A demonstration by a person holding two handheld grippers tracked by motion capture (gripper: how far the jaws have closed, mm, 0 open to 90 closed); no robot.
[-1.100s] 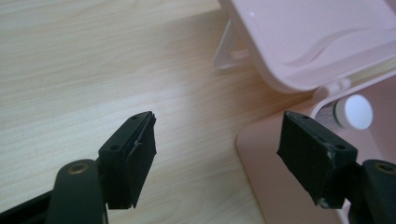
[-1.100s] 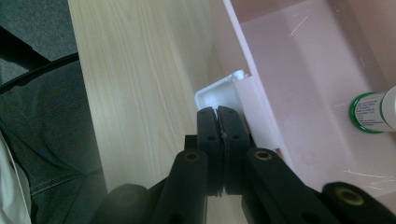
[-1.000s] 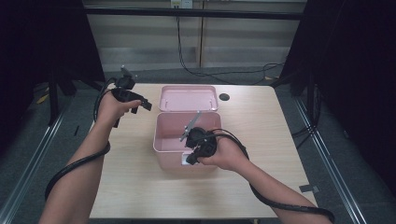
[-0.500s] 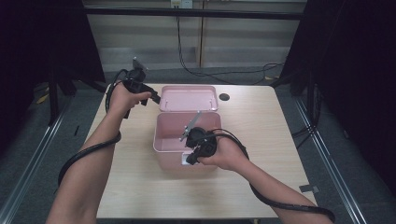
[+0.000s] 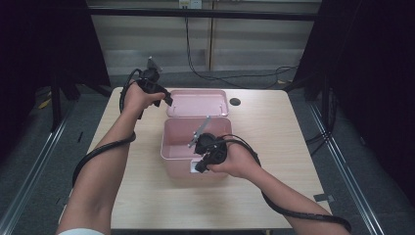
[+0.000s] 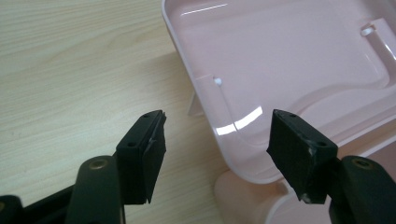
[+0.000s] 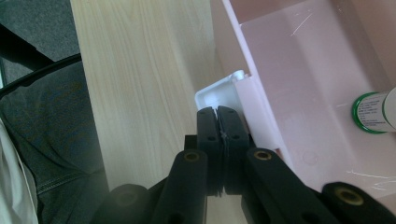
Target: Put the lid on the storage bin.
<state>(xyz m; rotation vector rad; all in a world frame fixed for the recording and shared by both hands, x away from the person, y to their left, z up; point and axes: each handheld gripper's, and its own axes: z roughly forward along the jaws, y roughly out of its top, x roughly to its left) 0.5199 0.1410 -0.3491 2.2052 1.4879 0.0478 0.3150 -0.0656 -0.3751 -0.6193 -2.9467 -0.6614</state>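
An open pink box (image 5: 175, 142) stands mid-table, its pink lid (image 5: 198, 103) lying flat behind it. My left gripper (image 5: 168, 100) hovers at the lid's left end. In the left gripper view its jaws (image 6: 217, 126) stand apart over the lid's (image 6: 289, 70) near corner and have just been closing; the pads touch nothing. My right gripper (image 5: 199, 164) sits at the box's front wall. Its jaws (image 7: 218, 116) are shut, tips against the white latch (image 7: 219, 91). A white bottle with a green ring (image 7: 373, 112) lies inside the box (image 7: 299, 60).
The light wooden table (image 5: 274, 147) has a small black round hole (image 5: 235, 102) right of the lid. Black cables trail from both grippers along the forearms. Beyond the table's near edge, dark trousers (image 7: 56, 121) appear in the right gripper view.
My left hand has moved right from the table's back left corner to the lid's left end. The right hand and the box have kept still.
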